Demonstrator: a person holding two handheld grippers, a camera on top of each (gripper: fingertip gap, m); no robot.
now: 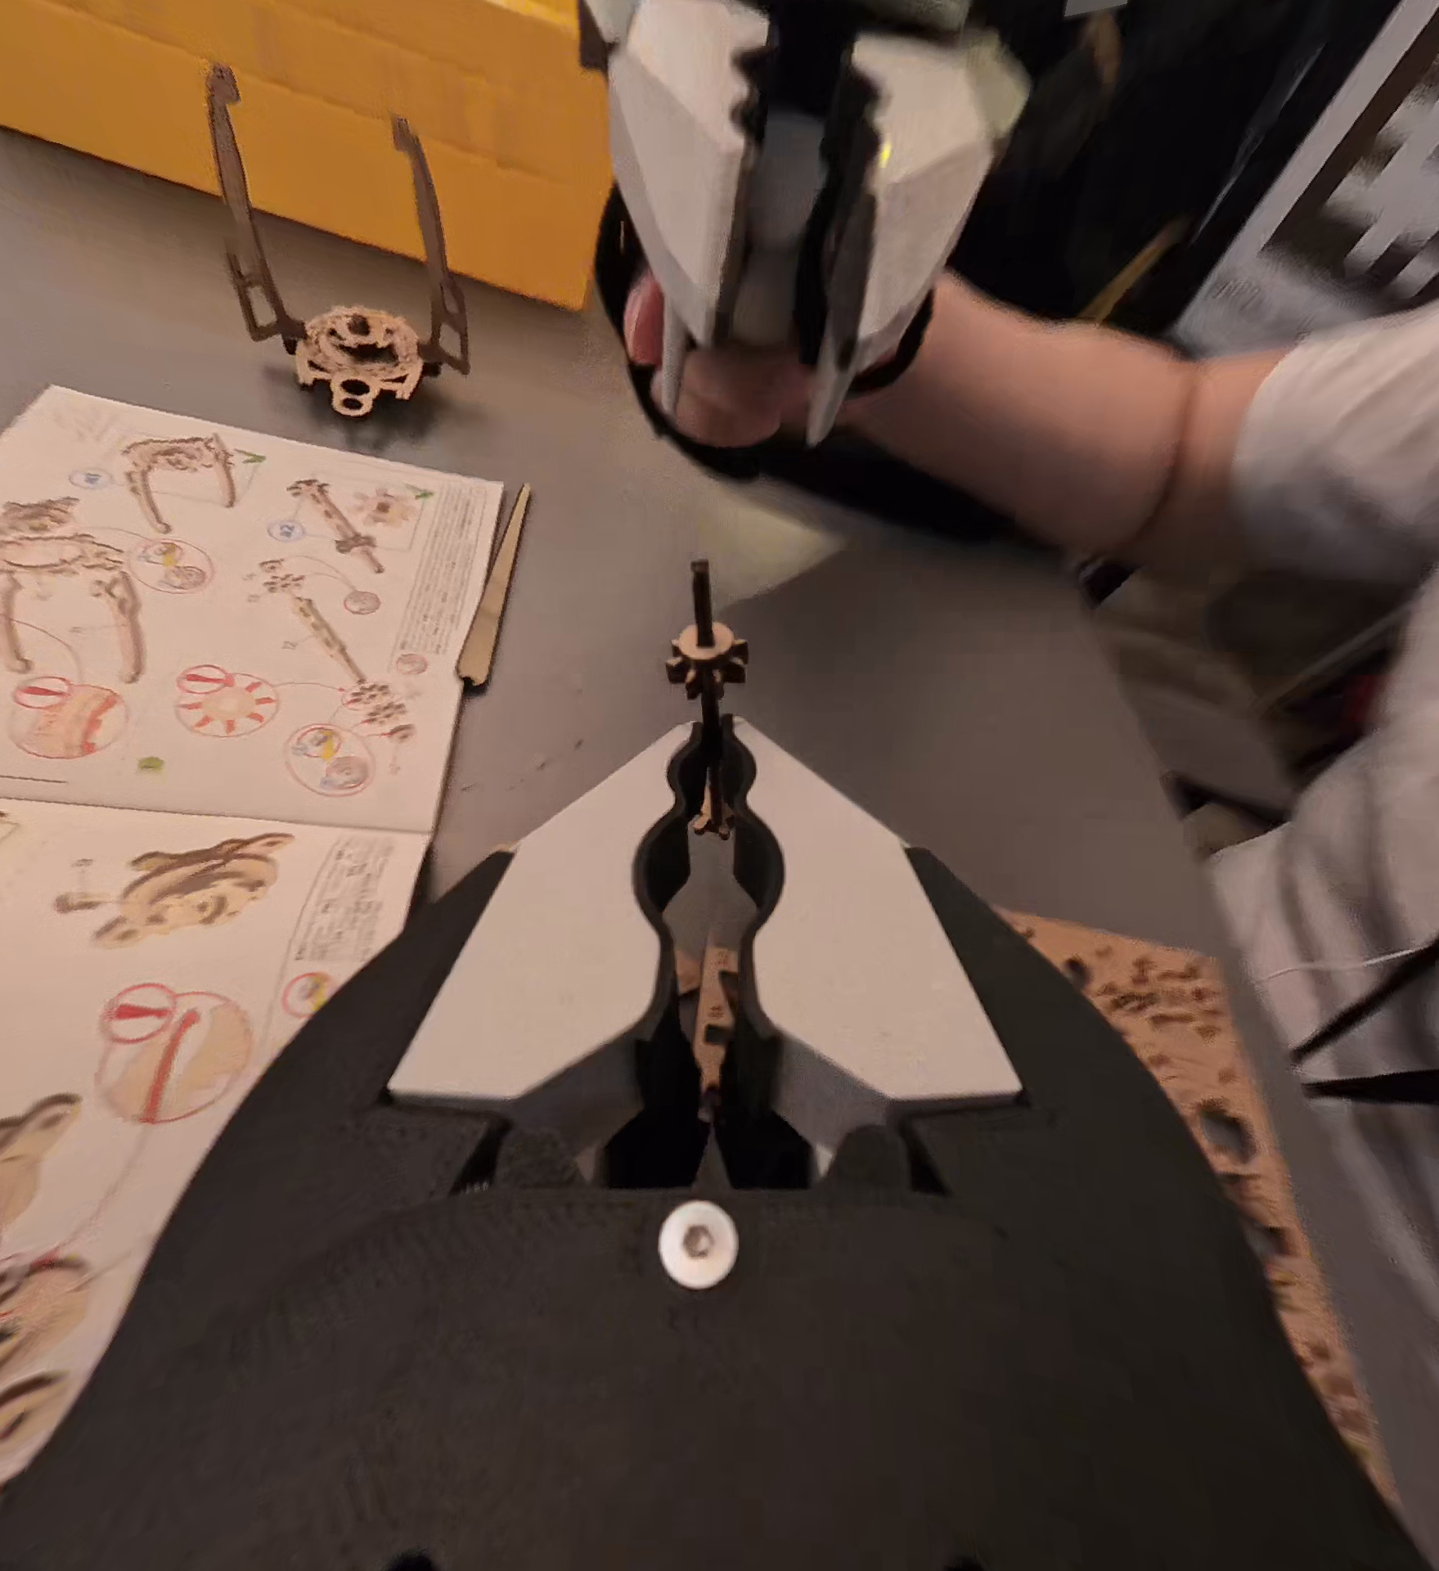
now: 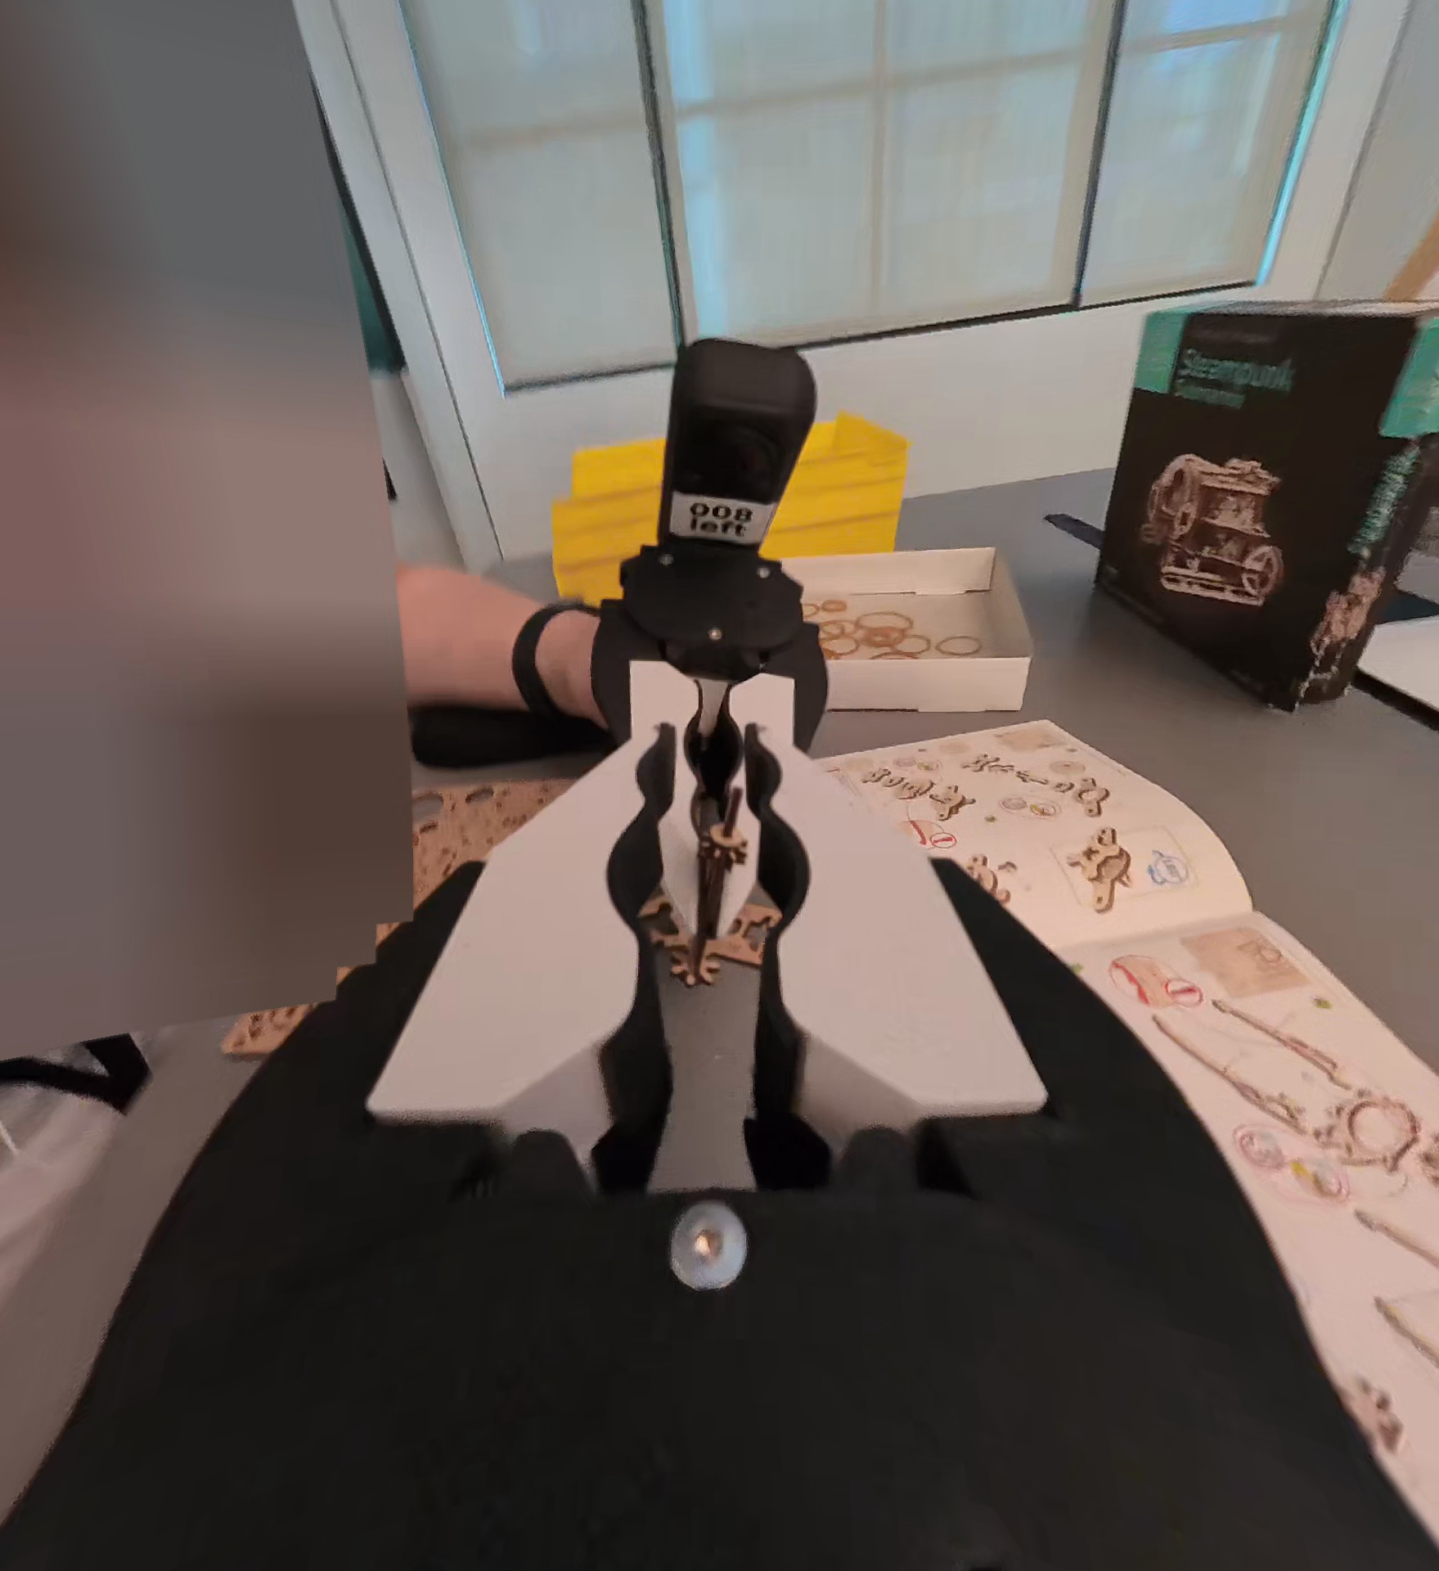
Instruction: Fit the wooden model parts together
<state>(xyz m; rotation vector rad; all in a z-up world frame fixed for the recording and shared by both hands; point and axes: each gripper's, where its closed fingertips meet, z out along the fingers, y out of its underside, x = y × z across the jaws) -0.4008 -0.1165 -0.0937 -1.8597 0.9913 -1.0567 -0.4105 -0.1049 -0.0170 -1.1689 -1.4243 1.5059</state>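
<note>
Your table (image 1: 911, 680) carries an open instruction booklet (image 1: 189, 638), a yellow box (image 1: 359, 127), a dark kit box (image 2: 1260, 510), a white tray of rings (image 2: 928, 646), a punched wooden sheet (image 1: 1166, 1003) and a two-armed sub-assembly (image 1: 354, 348). Your left gripper (image 1: 709, 731) has its jaws closed on a thin axle (image 1: 705, 680) carrying a small gear, held above the table. Your right gripper (image 2: 703, 740) faces it, jaws a little apart and empty. You look mid-fit: next, line up on the axle's free end. Nothing blocks you.
</note>
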